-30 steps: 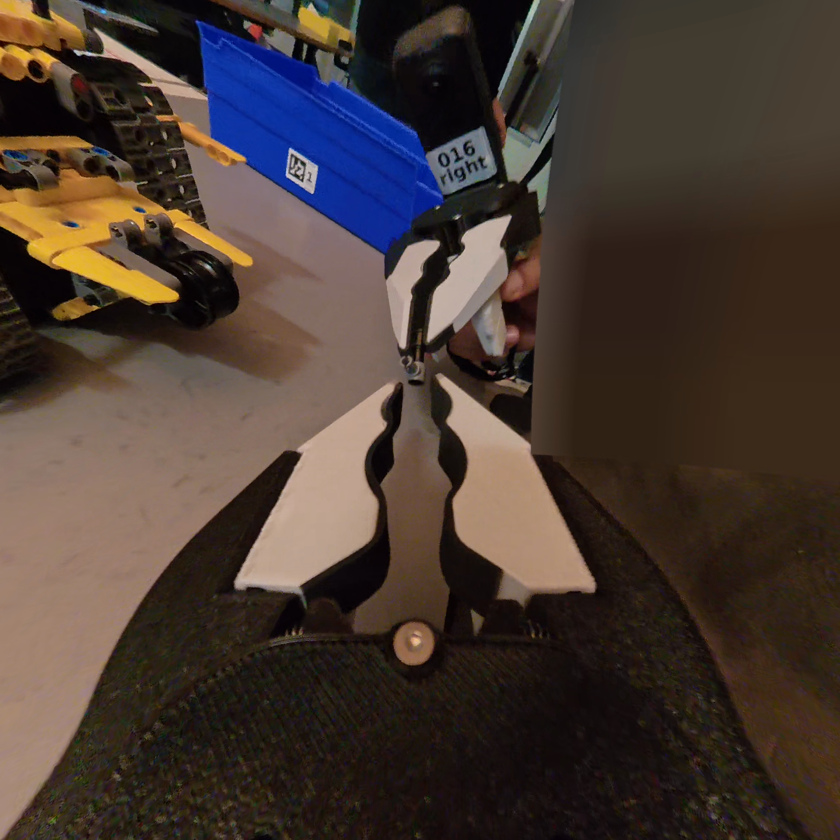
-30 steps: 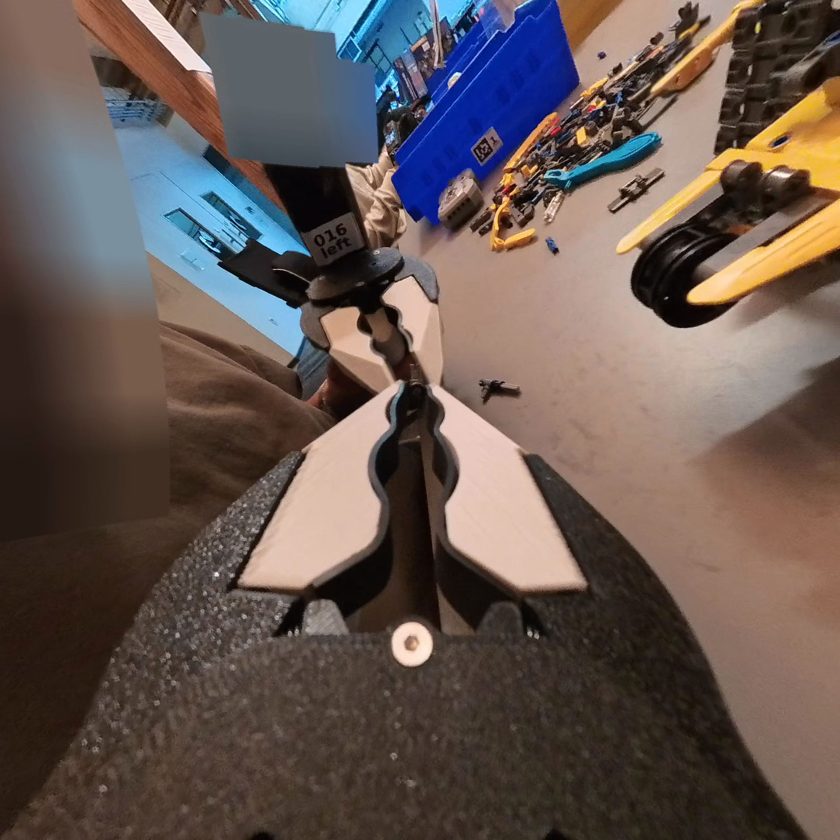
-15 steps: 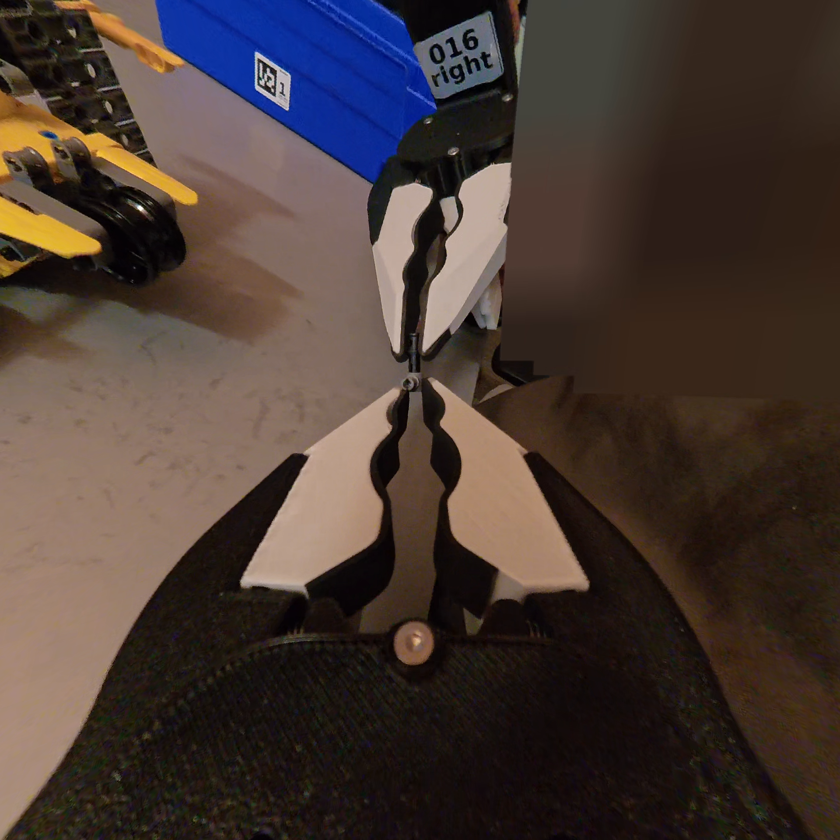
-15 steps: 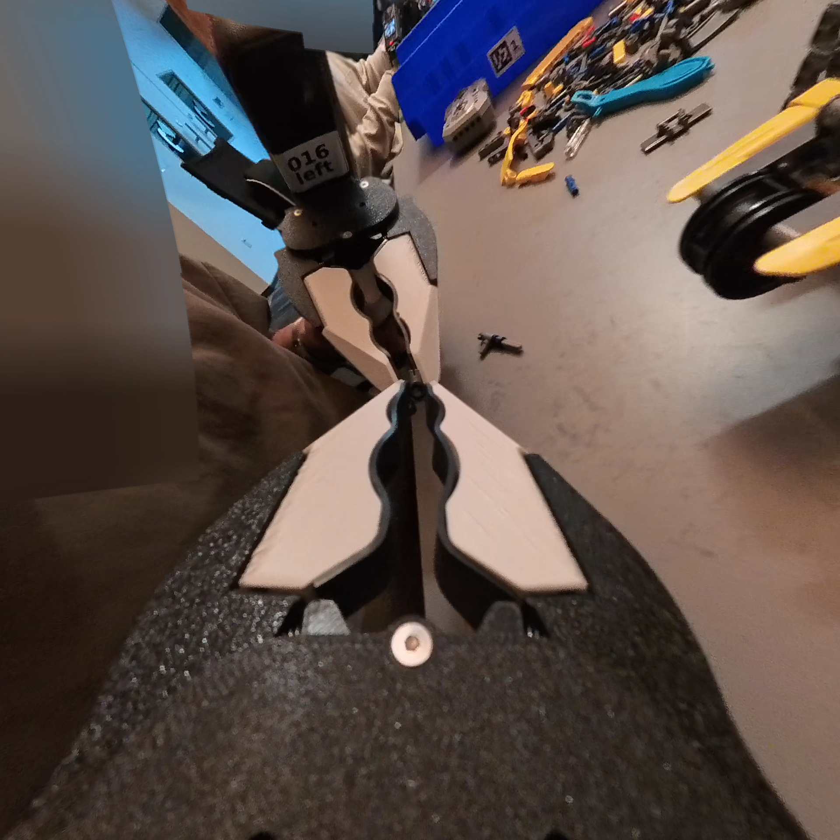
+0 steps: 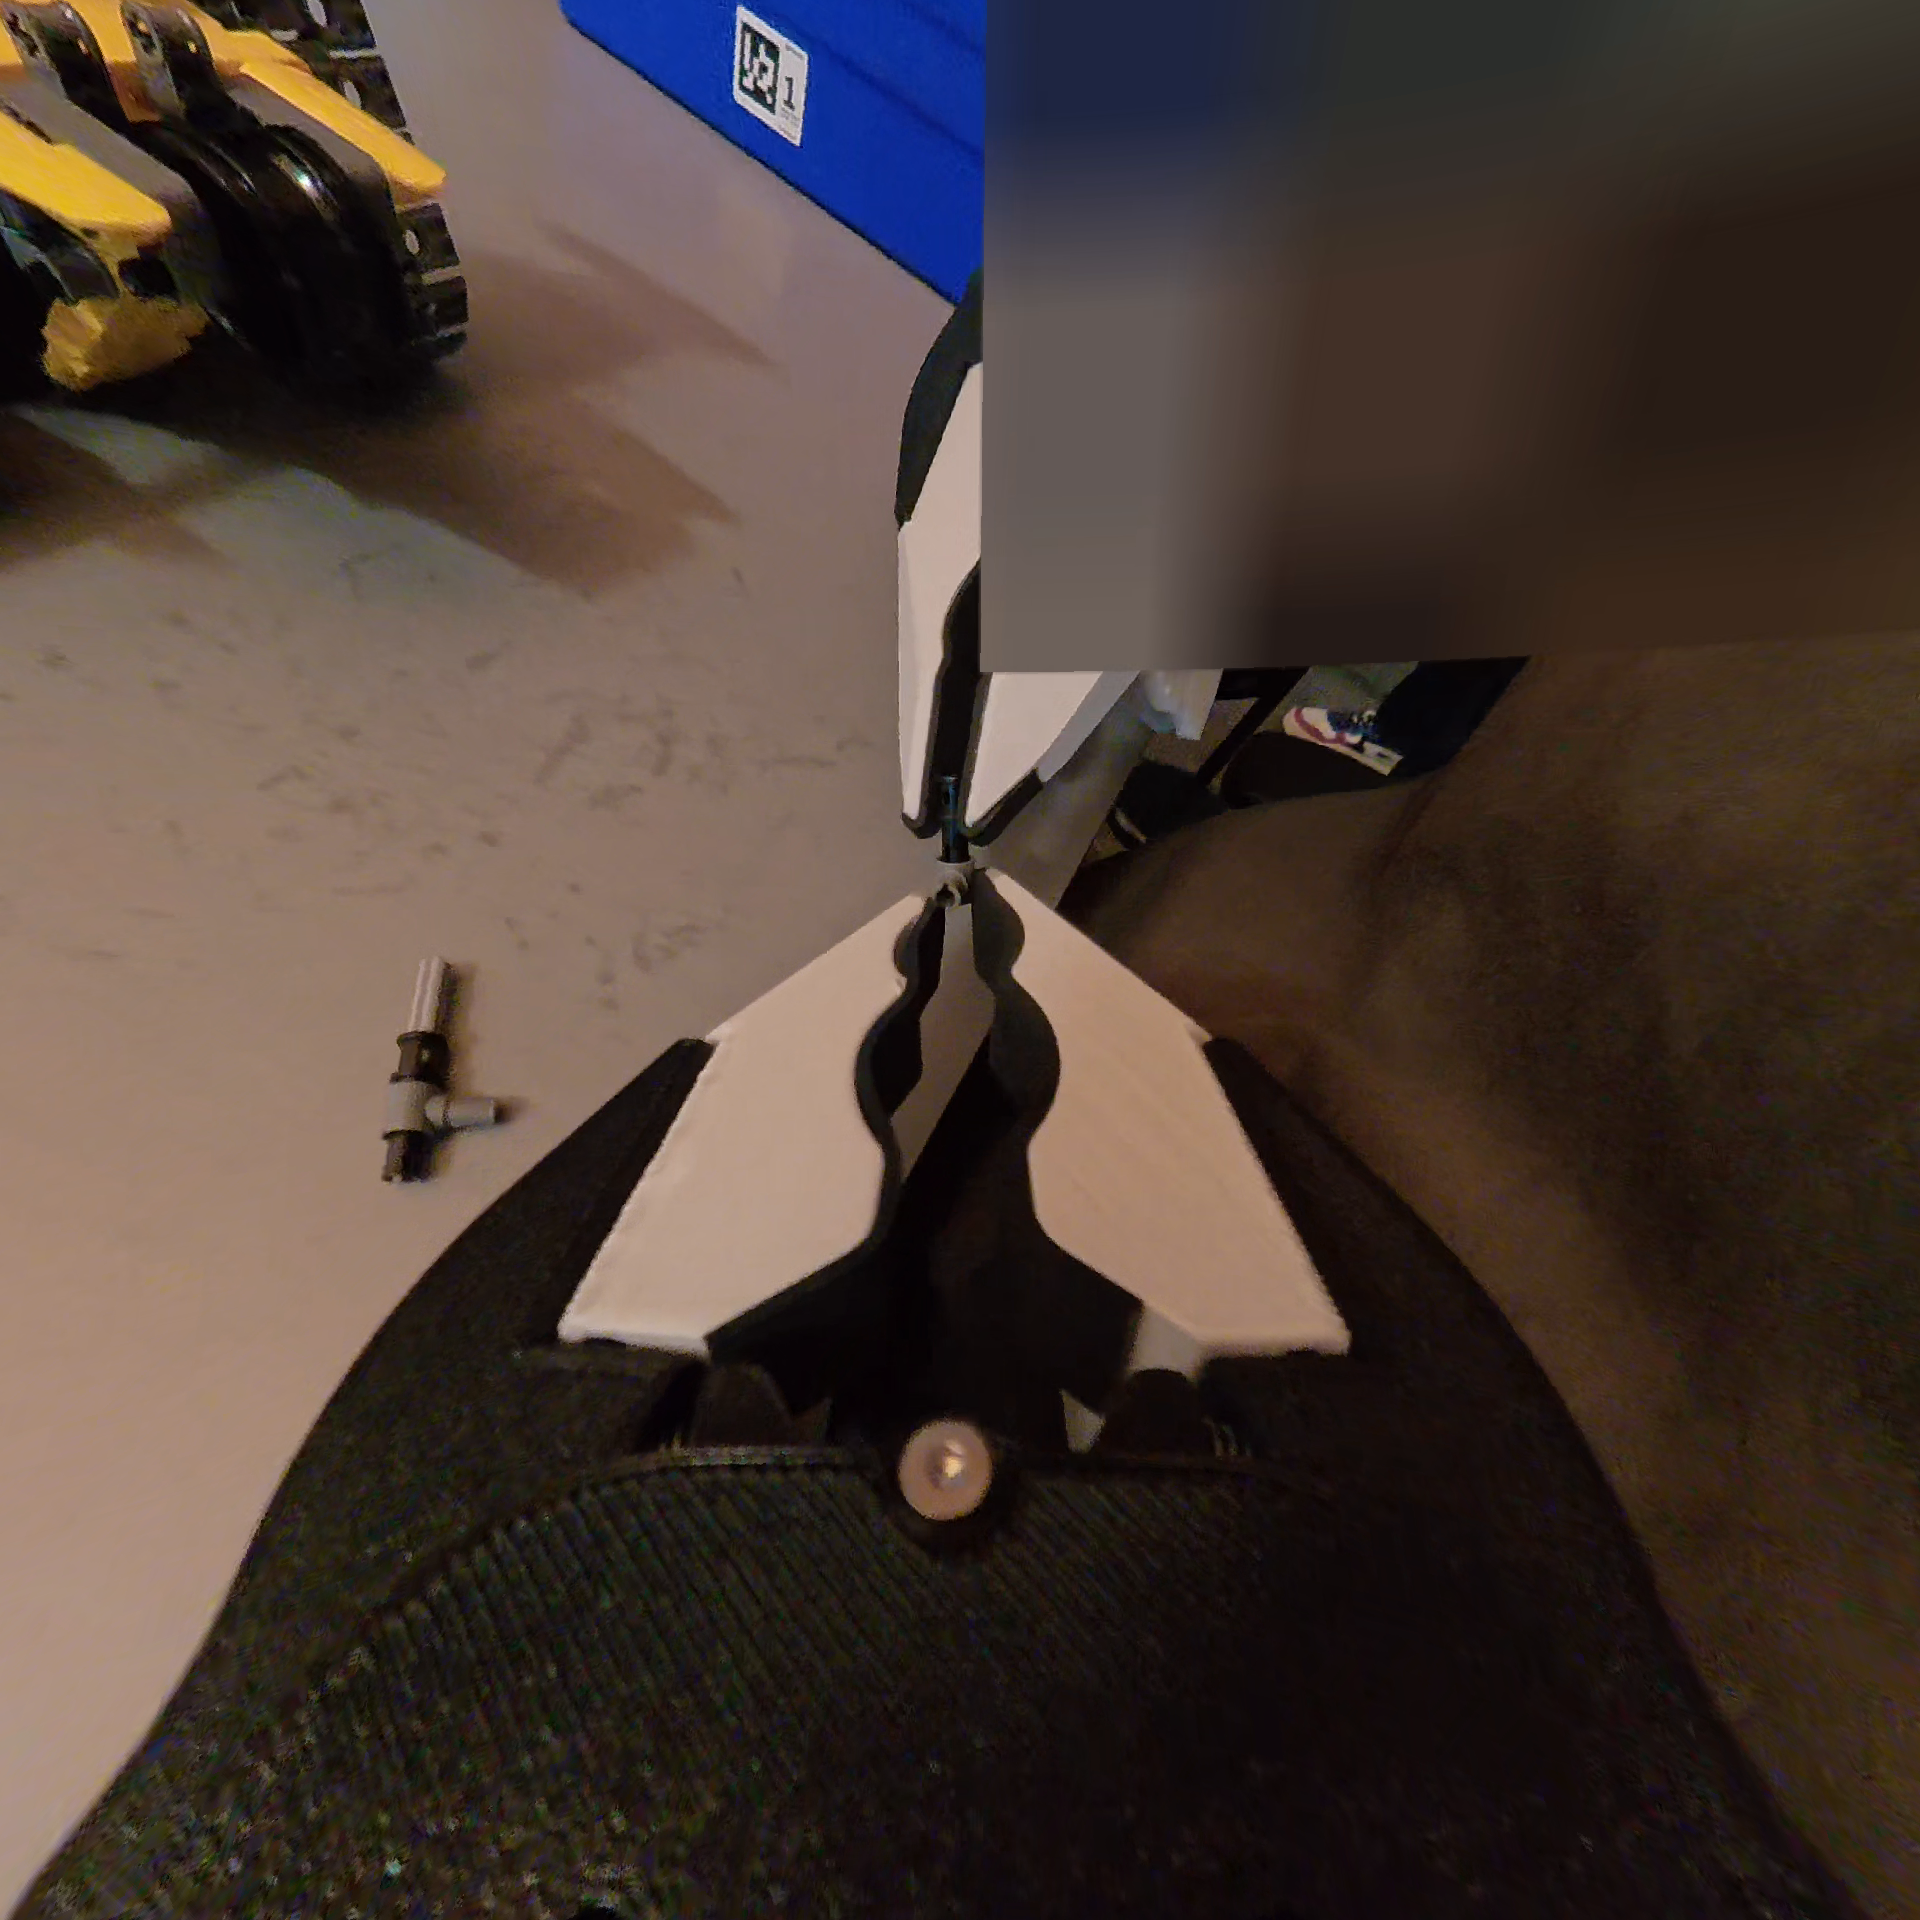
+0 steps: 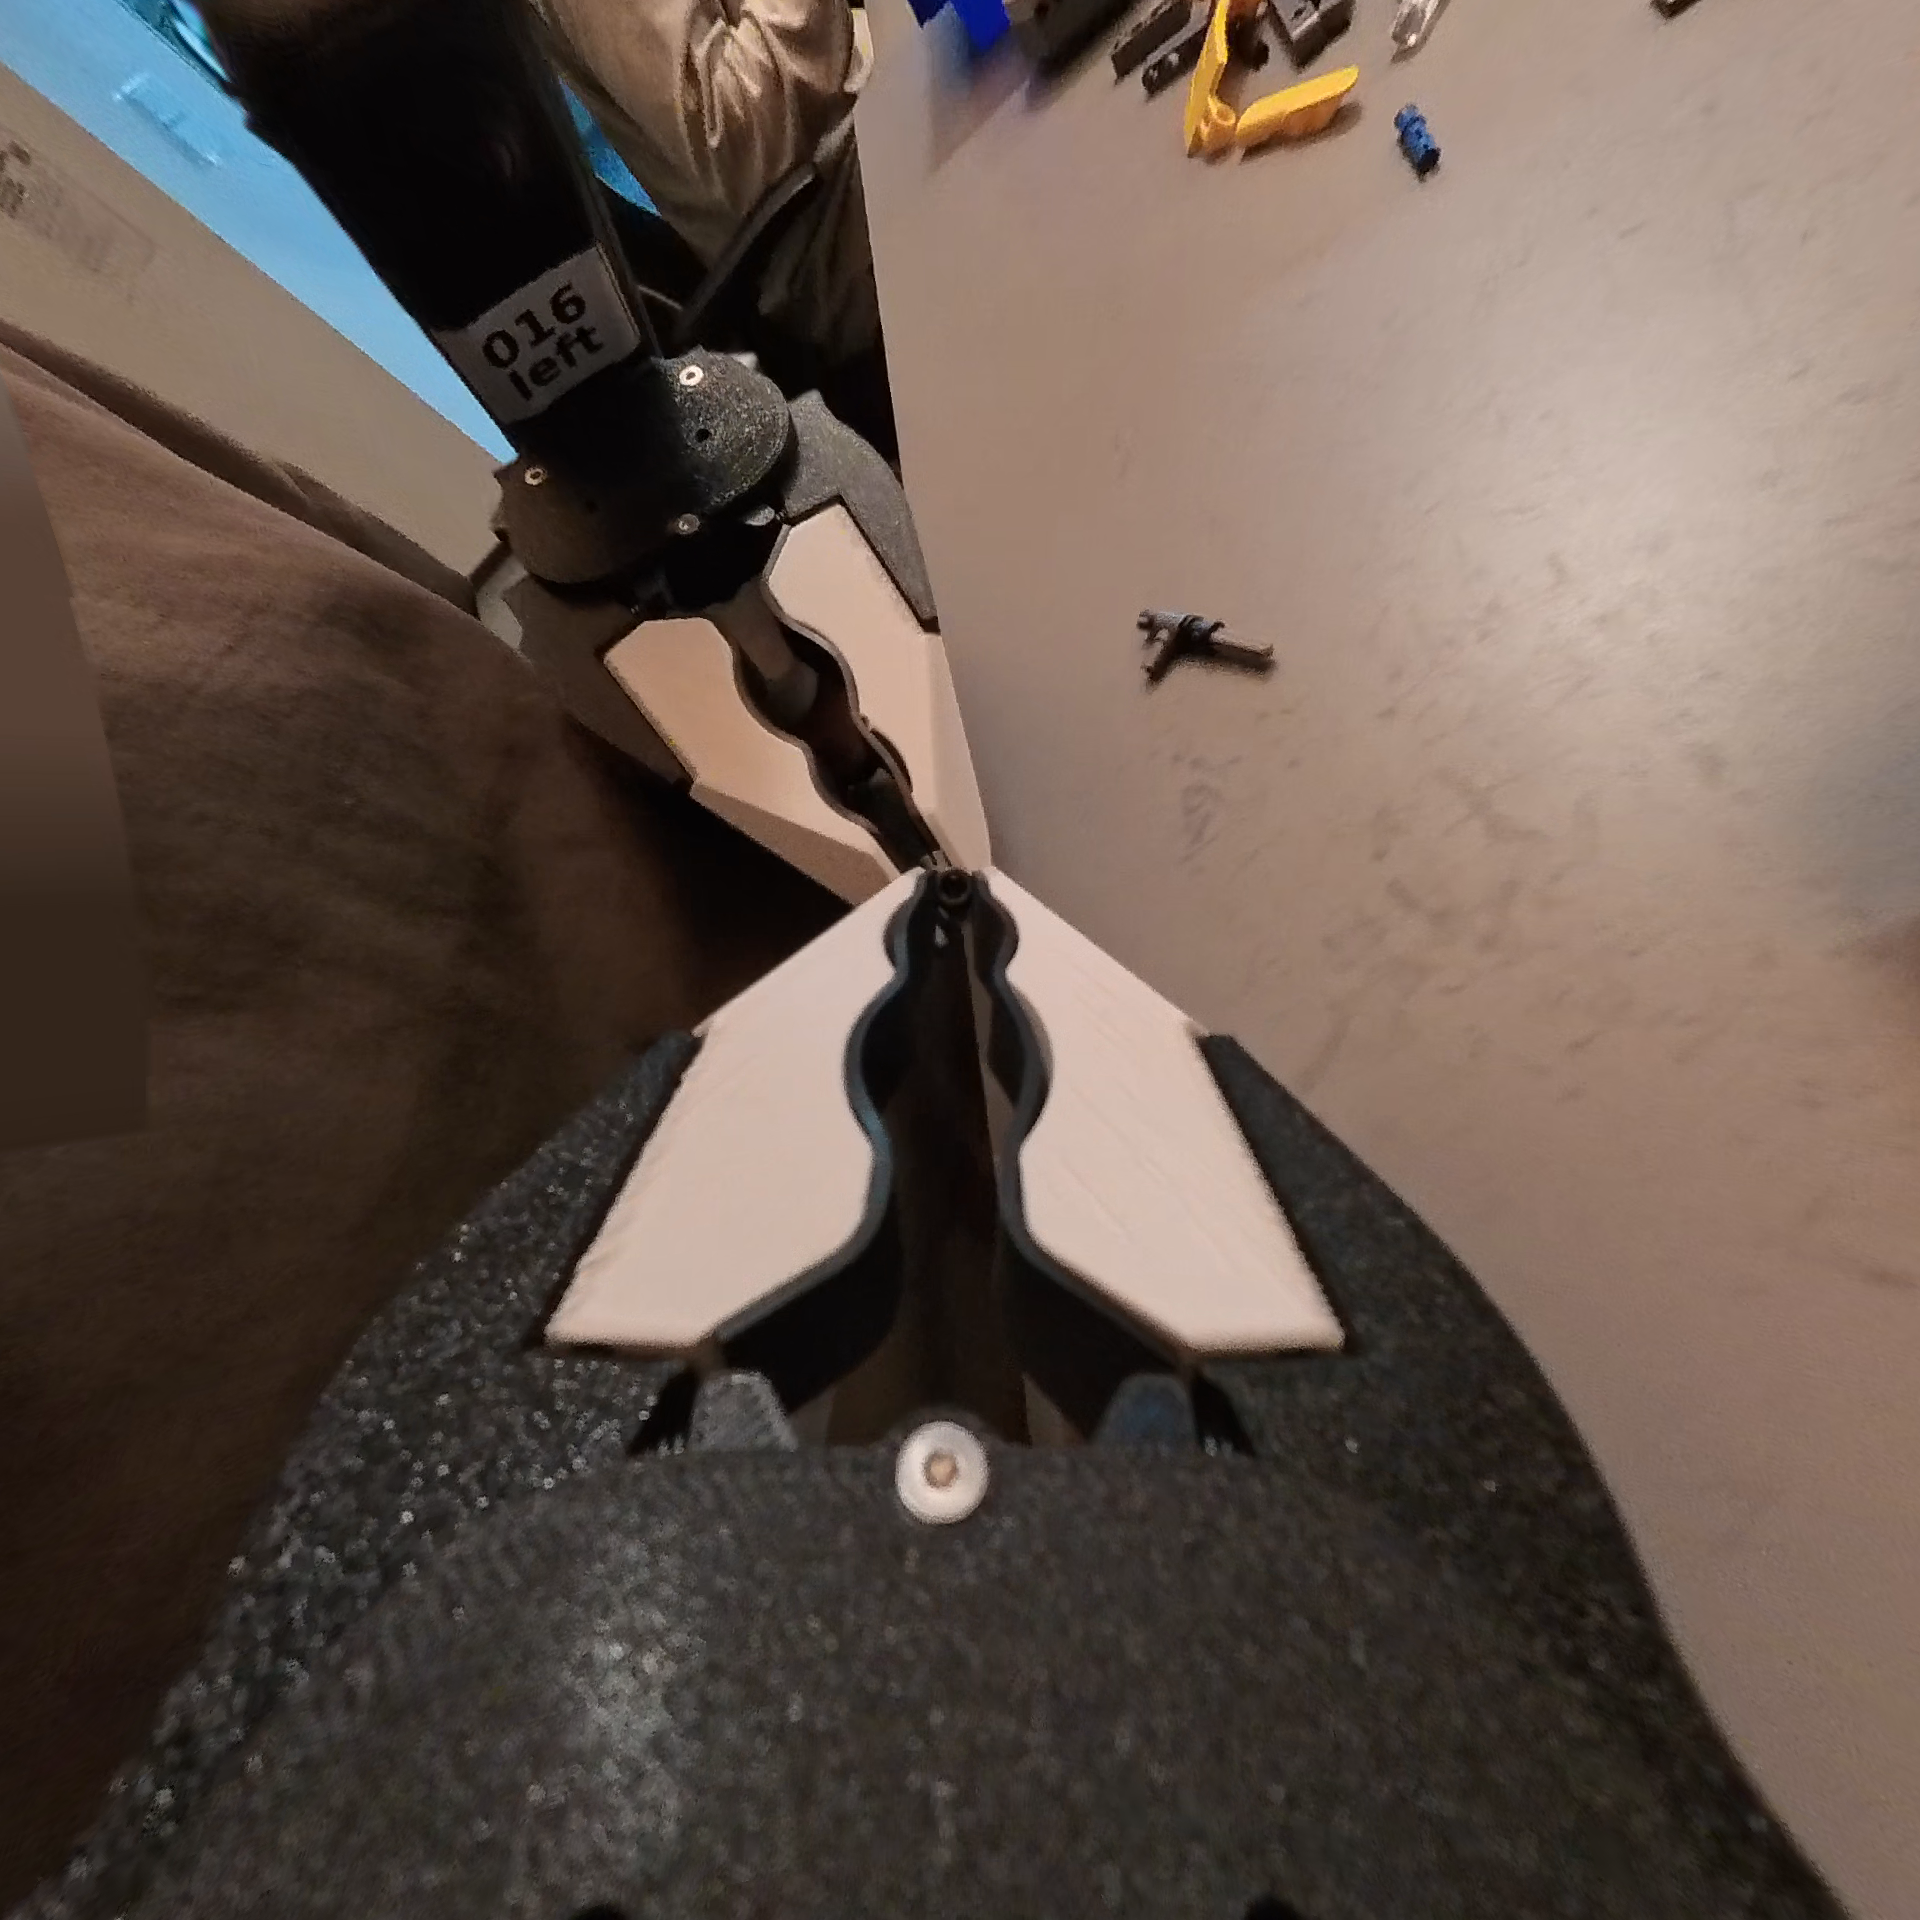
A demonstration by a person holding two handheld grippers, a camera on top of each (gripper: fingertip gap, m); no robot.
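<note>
Grey tabletop point(image 5: 312, 727) edge runs beneath two grippers meeting tip to tip: left gripper point(image 5: 948, 902) pinches a grey connector point(image 5: 948, 891), right gripper point(image 6: 951, 885) clamps a black pin point(image 6: 951, 888).

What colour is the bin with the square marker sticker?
Blue bin, seen best in the left wrist view.

Each wrist camera looks close along its own claw, facing the other above the grey table point(image 5: 312, 727).
</note>
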